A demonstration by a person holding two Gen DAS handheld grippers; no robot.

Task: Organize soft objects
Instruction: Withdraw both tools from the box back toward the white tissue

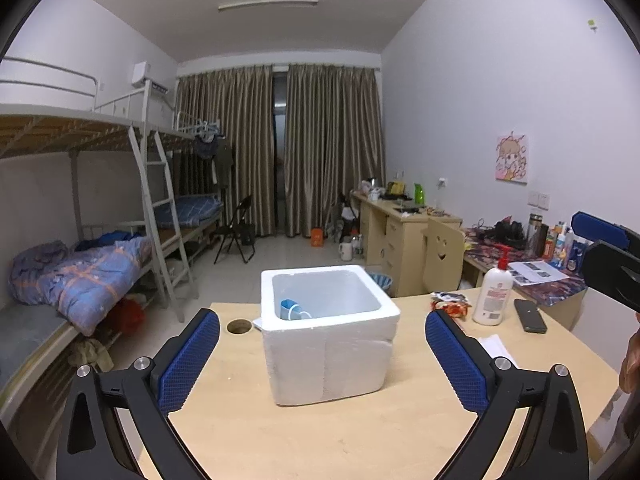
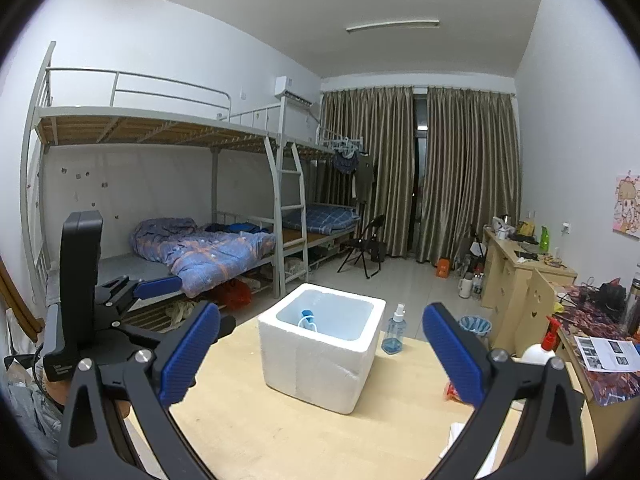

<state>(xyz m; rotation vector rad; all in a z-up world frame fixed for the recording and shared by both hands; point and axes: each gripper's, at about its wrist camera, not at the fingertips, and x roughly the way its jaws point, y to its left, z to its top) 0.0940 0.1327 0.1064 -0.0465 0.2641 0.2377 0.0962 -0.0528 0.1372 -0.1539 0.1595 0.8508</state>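
Foam box (image 1: 328,344) mid-table, both hand-held grippers (image 1: 322,360) (image 2: 320,354) wide apart, empty

both views are evenly, rather dimly lit with a cool bluish cast, from the long white ceiling tube lamp (image 1: 268,4) overhead. shadows under the white square foam box (image 1: 328,344) on the pale wooden tabletop (image 1: 360,432) are soft and faint. no strong glare. fisheye bending curves walls and the grey metal bunk bed frame (image 2: 132,120); black vignette fills the corners. focus is fairly sharp, slightly grainy.
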